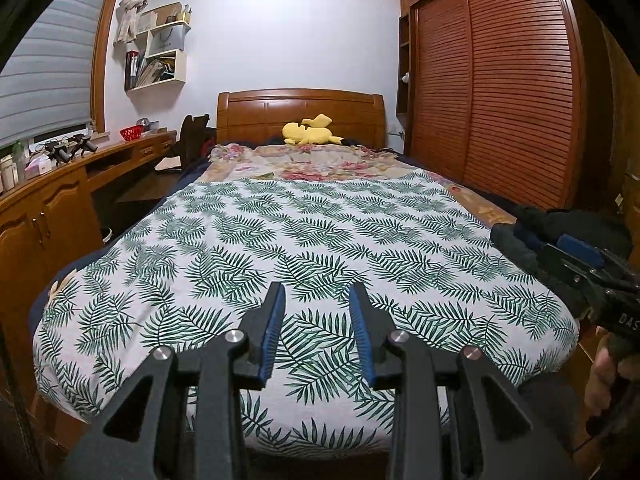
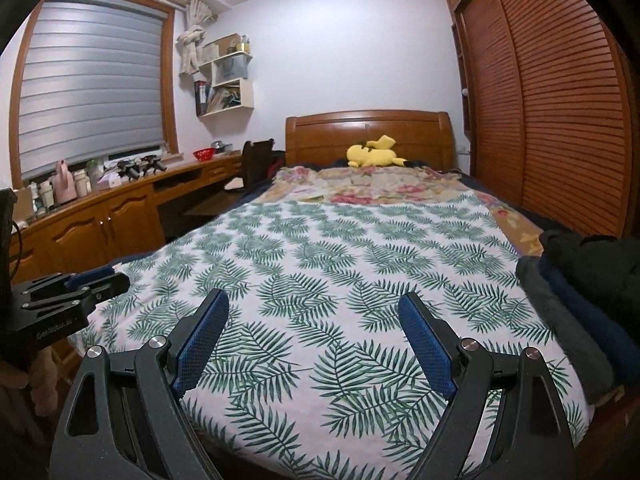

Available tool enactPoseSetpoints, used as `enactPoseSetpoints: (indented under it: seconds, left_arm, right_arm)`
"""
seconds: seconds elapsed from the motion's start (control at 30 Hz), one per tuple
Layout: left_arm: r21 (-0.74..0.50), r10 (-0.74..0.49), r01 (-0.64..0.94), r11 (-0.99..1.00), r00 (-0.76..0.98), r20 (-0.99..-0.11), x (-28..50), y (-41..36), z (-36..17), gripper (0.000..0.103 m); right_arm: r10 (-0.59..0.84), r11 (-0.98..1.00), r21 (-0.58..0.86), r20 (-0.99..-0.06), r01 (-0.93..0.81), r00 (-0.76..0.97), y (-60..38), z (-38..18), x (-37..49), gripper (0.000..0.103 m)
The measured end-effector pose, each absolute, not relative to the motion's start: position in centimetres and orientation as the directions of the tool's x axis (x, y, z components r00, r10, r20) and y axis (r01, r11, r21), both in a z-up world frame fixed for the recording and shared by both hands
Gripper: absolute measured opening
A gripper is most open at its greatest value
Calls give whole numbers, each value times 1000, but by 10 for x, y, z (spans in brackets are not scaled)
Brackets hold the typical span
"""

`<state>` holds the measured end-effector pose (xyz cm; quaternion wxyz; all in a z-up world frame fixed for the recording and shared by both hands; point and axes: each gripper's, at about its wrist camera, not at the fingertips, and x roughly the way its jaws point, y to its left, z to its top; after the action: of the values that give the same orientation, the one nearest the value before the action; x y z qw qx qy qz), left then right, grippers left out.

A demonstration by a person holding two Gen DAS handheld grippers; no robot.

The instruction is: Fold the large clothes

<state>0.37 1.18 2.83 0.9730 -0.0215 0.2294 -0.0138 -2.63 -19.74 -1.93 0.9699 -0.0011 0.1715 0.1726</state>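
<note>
A pile of dark clothes, black, navy and grey, lies at the bed's right edge (image 2: 576,304); it also shows in the left wrist view (image 1: 520,236). My left gripper (image 1: 318,292) is open and empty, held above the foot of the bed over the leaf-print sheet (image 1: 304,236). My right gripper (image 2: 314,300) is open wide and empty, also above the foot of the bed, with the clothes pile to its right. Each gripper shows at the edge of the other's view: the right one (image 1: 576,260) near the pile, the left one (image 2: 80,280) at the bed's left side.
A floral blanket (image 2: 380,188) and a yellow plush toy (image 2: 374,154) lie near the wooden headboard (image 2: 368,128). A wooden desk with bottles and clutter (image 2: 120,196) runs along the left wall. A louvred wardrobe (image 2: 552,112) stands on the right.
</note>
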Motion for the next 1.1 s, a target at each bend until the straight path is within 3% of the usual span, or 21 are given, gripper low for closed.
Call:
enactPoseSetpoints:
  seconds: [1.1]
  left_arm:
    - [-58, -33, 8, 998, 899, -438, 2, 11, 31, 34]
  right_arm:
    - [334, 941, 69, -334, -330, 882, -194, -22, -25, 88]
